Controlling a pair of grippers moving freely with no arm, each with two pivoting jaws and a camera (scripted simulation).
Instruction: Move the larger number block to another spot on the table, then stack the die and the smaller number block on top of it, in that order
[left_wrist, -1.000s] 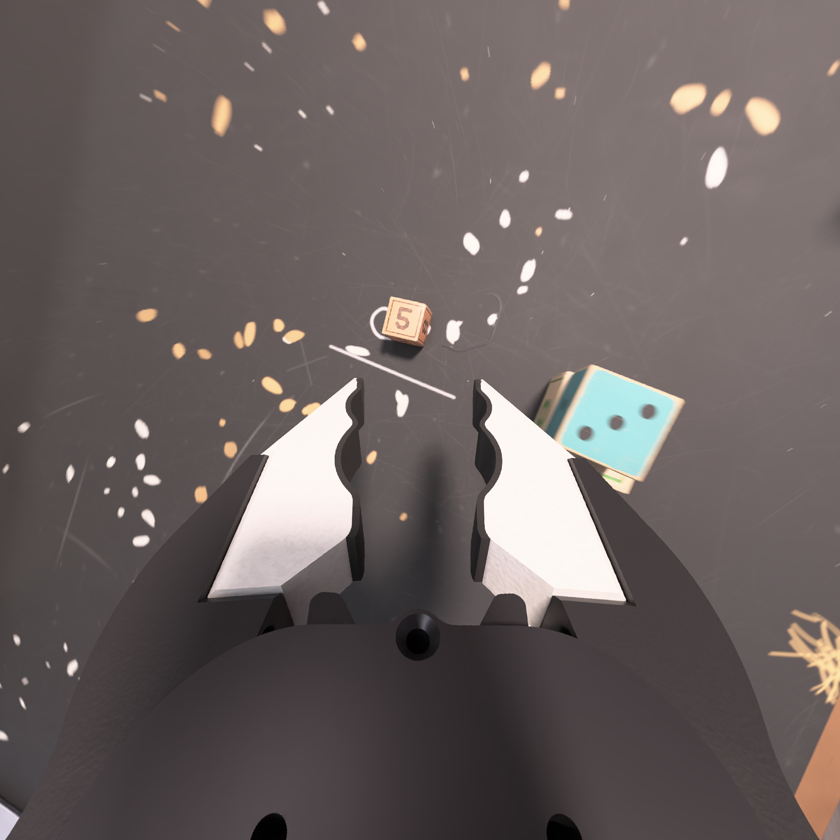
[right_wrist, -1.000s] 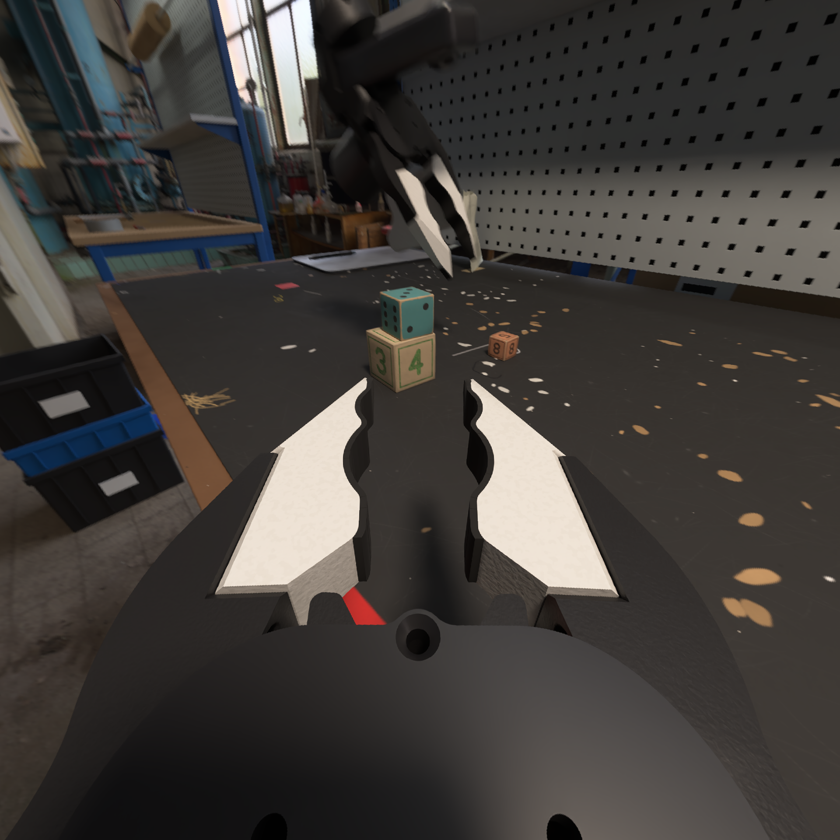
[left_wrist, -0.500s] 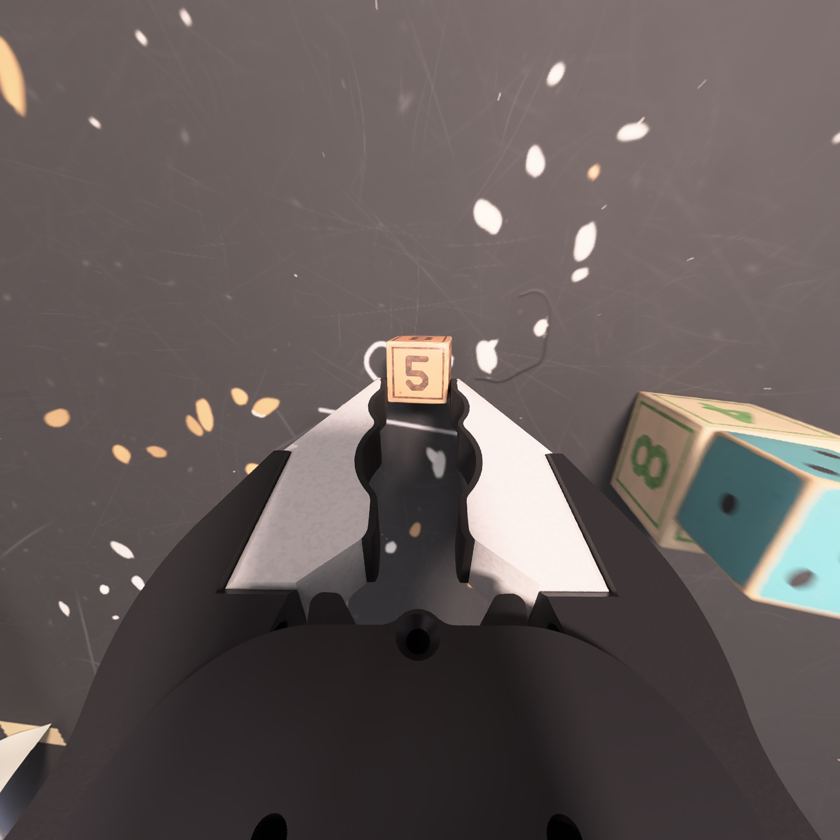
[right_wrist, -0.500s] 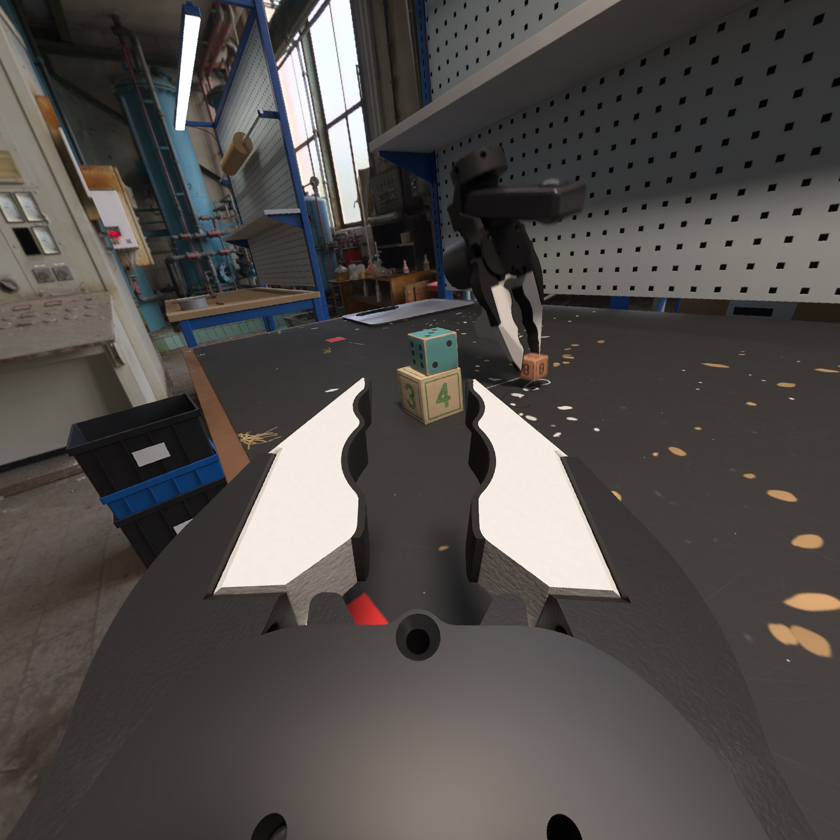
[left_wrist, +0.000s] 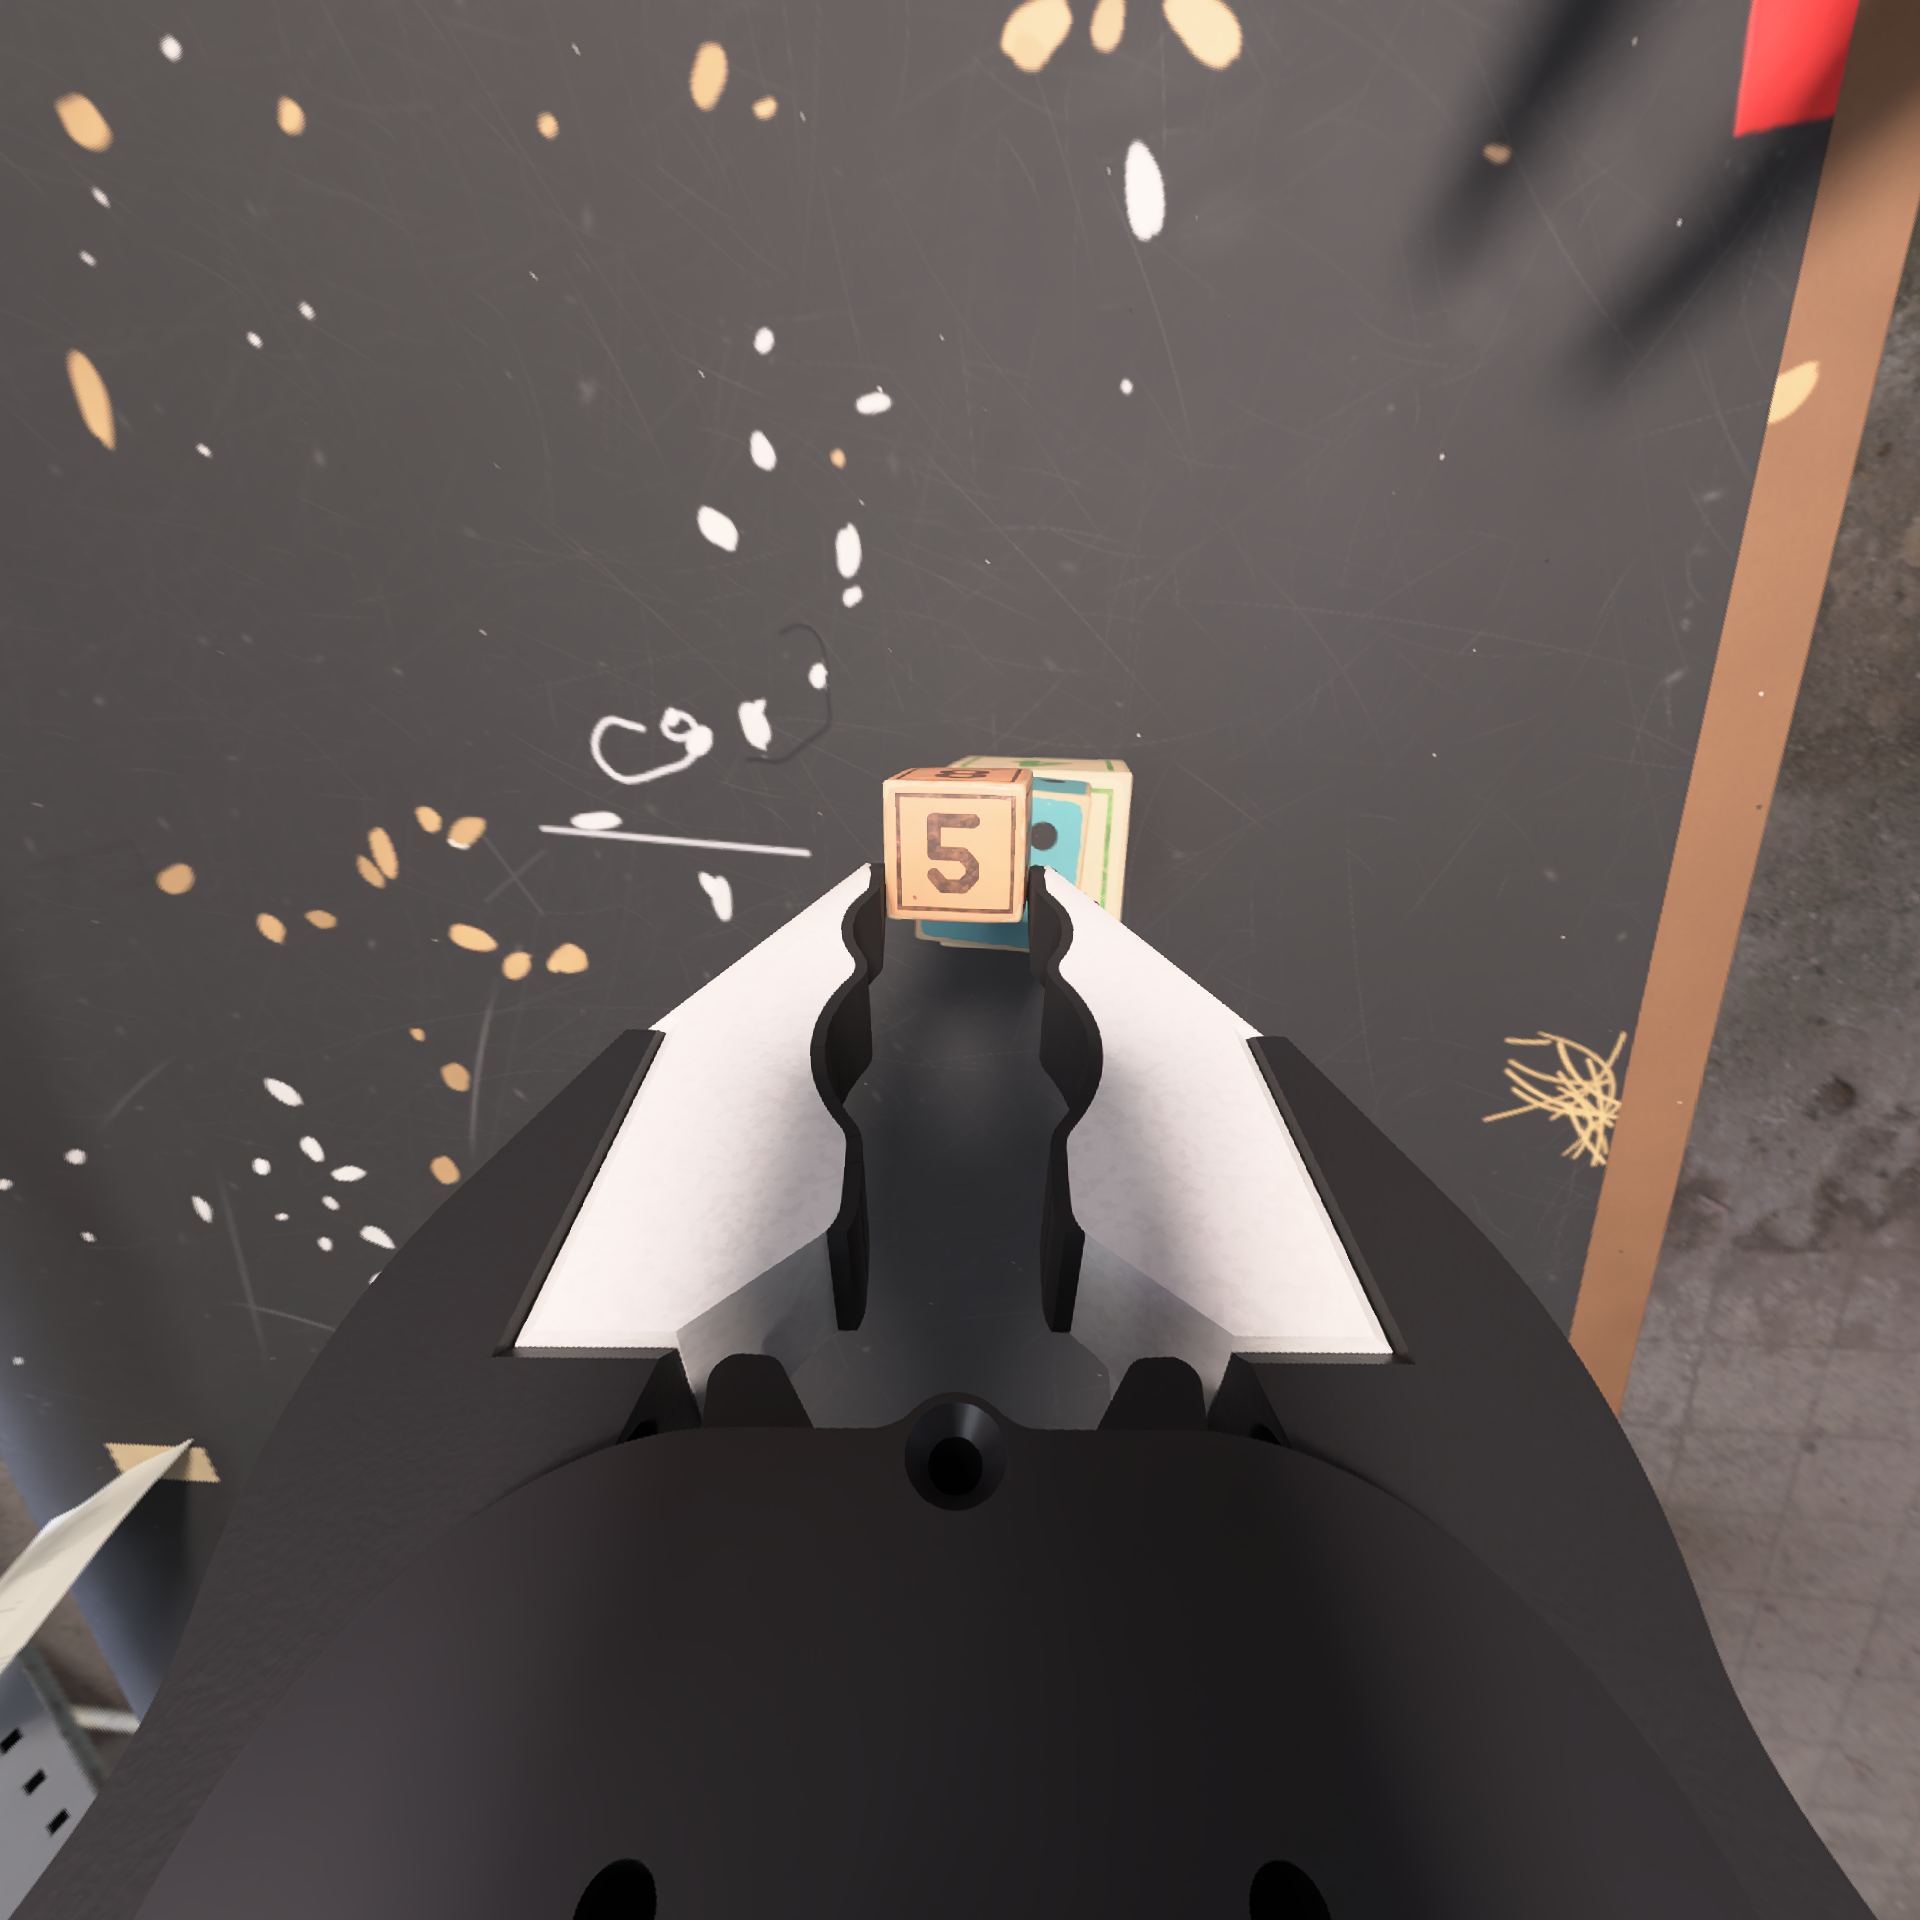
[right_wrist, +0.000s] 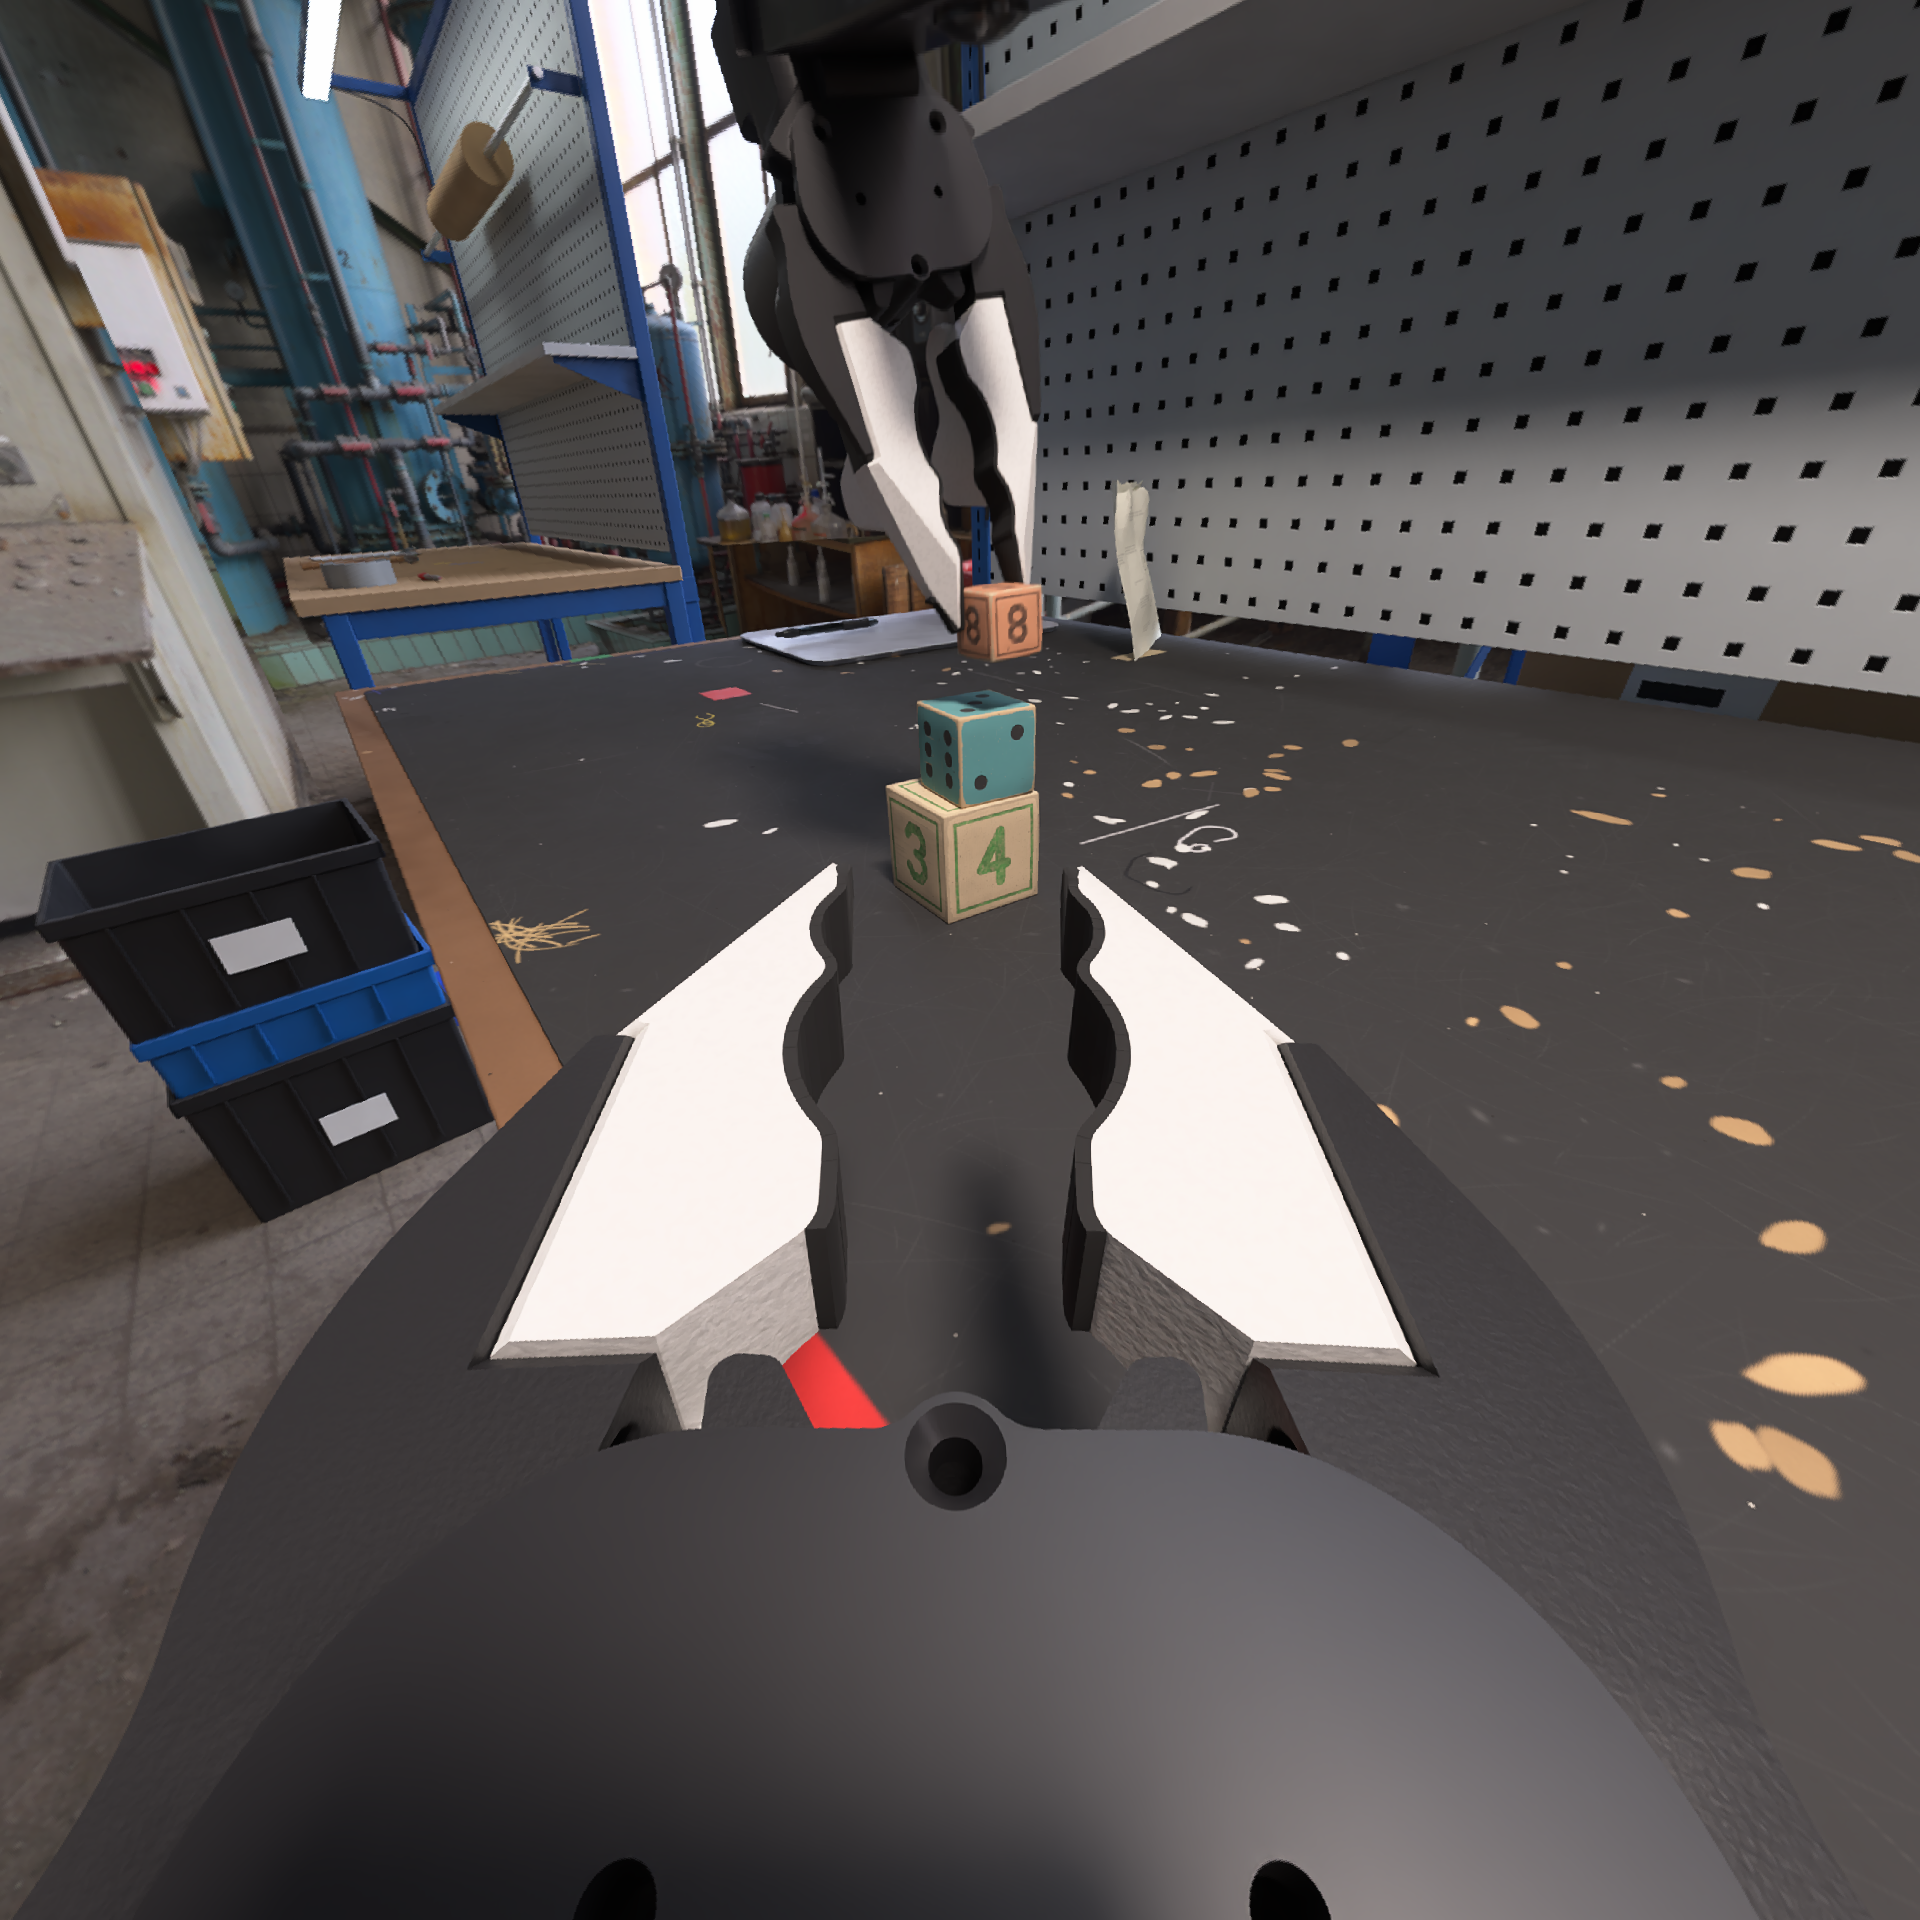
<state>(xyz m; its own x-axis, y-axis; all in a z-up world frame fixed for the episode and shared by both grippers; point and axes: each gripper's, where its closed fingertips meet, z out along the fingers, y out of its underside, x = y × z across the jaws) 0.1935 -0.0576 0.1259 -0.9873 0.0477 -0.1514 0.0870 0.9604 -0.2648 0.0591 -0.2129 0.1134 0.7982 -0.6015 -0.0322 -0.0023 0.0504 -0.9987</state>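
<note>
My left gripper (left_wrist: 954, 883) is shut on the small orange number block (left_wrist: 954, 844) and holds it in the air above the stack. In the right wrist view the left gripper (right_wrist: 982, 592) hangs over the stack with the small block (right_wrist: 1000, 620) at its fingertips. The teal die (right_wrist: 977, 746) sits on the larger cream number block (right_wrist: 964, 862) with green numbers, on the dark table. From the left wrist view the die (left_wrist: 1051, 847) and larger block (left_wrist: 1110, 826) show just behind the held block. My right gripper (right_wrist: 956, 904) is open and empty, a little short of the stack.
The table's brown edge (left_wrist: 1735, 790) runs on the right in the left wrist view, with a straw tuft (left_wrist: 1564, 1091) near it. Black and blue bins (right_wrist: 260, 997) stand off the table's left side. A clipboard (right_wrist: 852, 634) and pegboard wall (right_wrist: 1455, 416) lie at the back.
My left gripper closed on the small orange block on the table, lifted it and carried it over the die and larger block. My right gripper stayed open near the stack.
</note>
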